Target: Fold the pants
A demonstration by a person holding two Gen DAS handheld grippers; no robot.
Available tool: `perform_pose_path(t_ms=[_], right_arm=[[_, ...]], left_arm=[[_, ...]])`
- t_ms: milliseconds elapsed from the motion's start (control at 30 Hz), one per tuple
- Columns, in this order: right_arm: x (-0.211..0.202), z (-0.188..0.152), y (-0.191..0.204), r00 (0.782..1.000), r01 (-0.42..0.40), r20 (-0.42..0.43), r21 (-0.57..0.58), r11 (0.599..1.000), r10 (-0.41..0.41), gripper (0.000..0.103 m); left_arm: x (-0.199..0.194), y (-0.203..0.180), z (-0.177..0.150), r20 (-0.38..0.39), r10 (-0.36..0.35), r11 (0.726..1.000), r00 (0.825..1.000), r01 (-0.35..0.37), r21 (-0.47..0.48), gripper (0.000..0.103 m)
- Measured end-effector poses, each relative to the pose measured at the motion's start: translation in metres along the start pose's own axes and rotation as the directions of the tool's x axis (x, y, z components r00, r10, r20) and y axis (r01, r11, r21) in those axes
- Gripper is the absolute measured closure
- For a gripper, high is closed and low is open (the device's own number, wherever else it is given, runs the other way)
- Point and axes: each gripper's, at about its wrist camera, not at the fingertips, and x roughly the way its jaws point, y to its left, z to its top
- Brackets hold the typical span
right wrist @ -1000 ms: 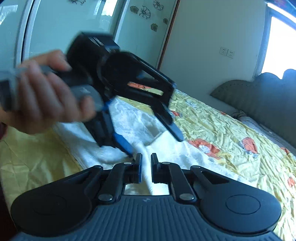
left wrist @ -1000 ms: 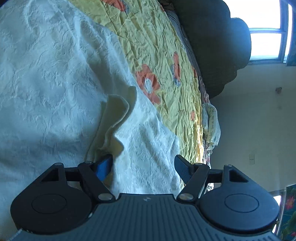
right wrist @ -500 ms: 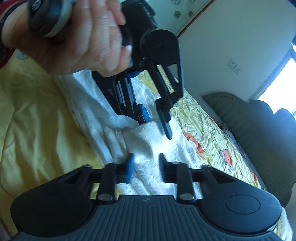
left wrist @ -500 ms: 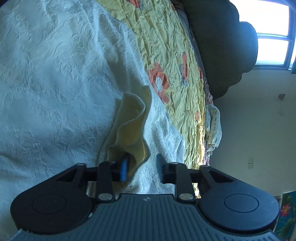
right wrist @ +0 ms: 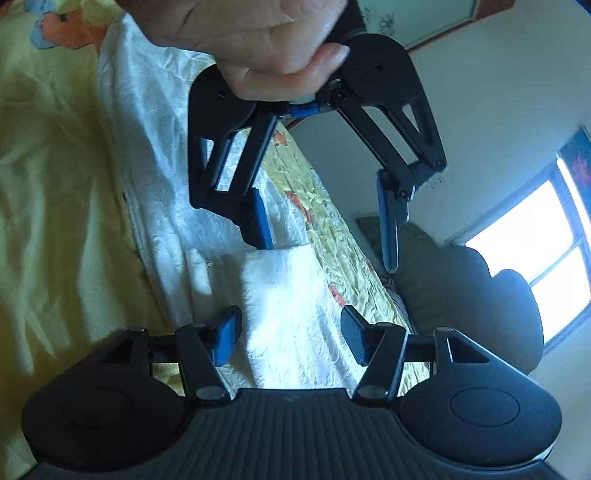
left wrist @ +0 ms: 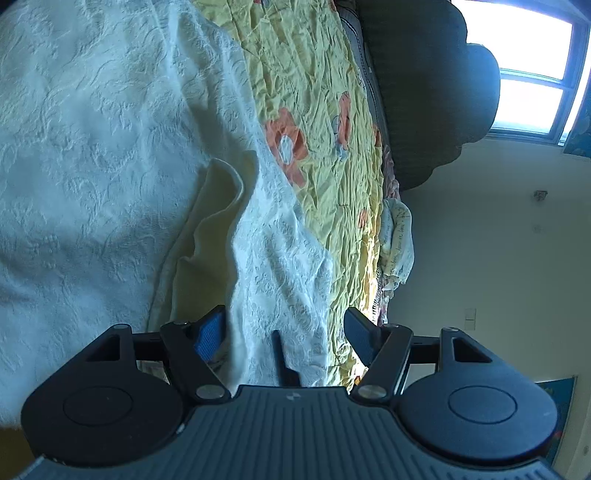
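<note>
We're in a bedroom: pale wall (left wrist: 480, 236), bright window (left wrist: 532, 74), dark scalloped headboard (left wrist: 424, 92), and a bed under a yellow flowered quilt (left wrist: 325, 129). Spread across the quilt lie the white textured pants (left wrist: 92, 147), taking up most of the left wrist view, with one edge flipped over to show a creamy inner side (left wrist: 218, 221).

From the right wrist view we see a hand (right wrist: 258, 33) at the top, fist wrapped round the handle and cut off by the frame edge. It carries the left gripper (right wrist: 325, 240), which hangs fingers-down over the cloth. Its jaws are parting: one blue finger (right wrist: 258, 221) sits right at a folded white edge, though we can't tell if it touches, and the other hangs clear over the quilt side. Nothing is pinched. In its own view, that raised fold runs up between the two fingers, loose.

Now the right gripper (right wrist: 291, 336), low in its own view and aimed along the bed. Its jaws are closing, and a strip of the pants (right wrist: 288, 314) lies in the gap, but the pads aren't pressing on it yet. The hand behind it is out of sight.

A thin dark blade (left wrist: 282, 358) pokes up by the left gripper's body; hard to make out what it is. Far down the bed sits a small crumpled cloth (left wrist: 397, 240), too small to read.
</note>
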Motion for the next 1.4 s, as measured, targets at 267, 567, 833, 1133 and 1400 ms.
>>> perform_pose_path(t_ms=[267,567,833,1133,1400], right_arm=[[0.010,-0.003,-0.045,0.983,-0.183,0.041,0.322,0.929,0.179,0.095],[0.021,-0.005,-0.060,0.944,-0.322,0.081,0.432,0.843,0.319,0.094],[0.009,-0.013,-0.095,0.889,-0.444,0.105,0.436,0.783,0.445,0.092],[0.015,-0.015,-0.092,0.930,-0.359,0.124,0.496,0.790,0.345,0.057],[0.005,-0.001,-0.027,0.965,-0.262,0.024,0.141,0.955,0.262,0.057]], left_arm=[[0.017,-0.009,0.012,0.089,0.117,0.989,0.989,-0.124,0.080,0.041],[0.009,-0.038,-0.016,0.308,0.321,0.840,0.896,-0.419,0.345,0.100],[0.016,-0.033,-0.015,0.302,0.361,0.800,0.882,-0.459,0.386,0.083],[-0.005,-0.023,0.000,0.274,0.307,0.871,0.912,-0.385,0.306,0.058],[-0.004,-0.027,-0.005,0.272,0.329,0.854,0.904,-0.408,0.322,0.043]])
